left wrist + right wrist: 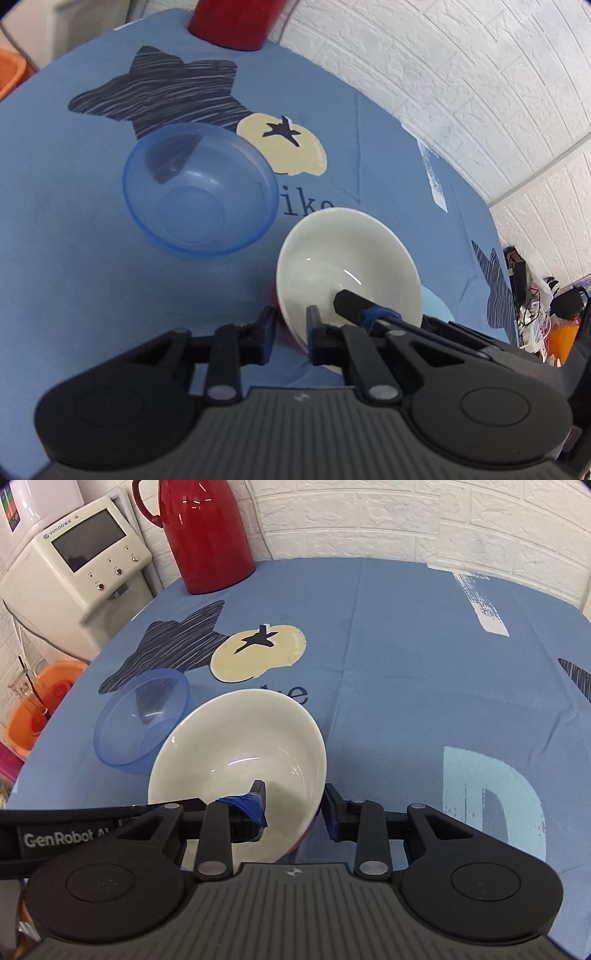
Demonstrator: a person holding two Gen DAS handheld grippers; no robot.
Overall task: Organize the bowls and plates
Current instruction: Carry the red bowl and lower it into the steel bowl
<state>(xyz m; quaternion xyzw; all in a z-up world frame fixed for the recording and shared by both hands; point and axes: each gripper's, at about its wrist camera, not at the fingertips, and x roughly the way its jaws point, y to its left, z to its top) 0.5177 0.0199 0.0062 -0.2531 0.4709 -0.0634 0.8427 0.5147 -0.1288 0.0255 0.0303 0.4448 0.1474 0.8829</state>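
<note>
Your left gripper and right gripper each pinch the near rim of the white bowl, tilted just right of the blue bowl on the cloth.

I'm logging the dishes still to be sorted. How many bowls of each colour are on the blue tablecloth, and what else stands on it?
White bowl: 1, its rim between the fingers of both the left gripper and the right gripper
Clear blue bowl: 1
Red jug: 1
Plates: 0 in view
Total: 3
</note>
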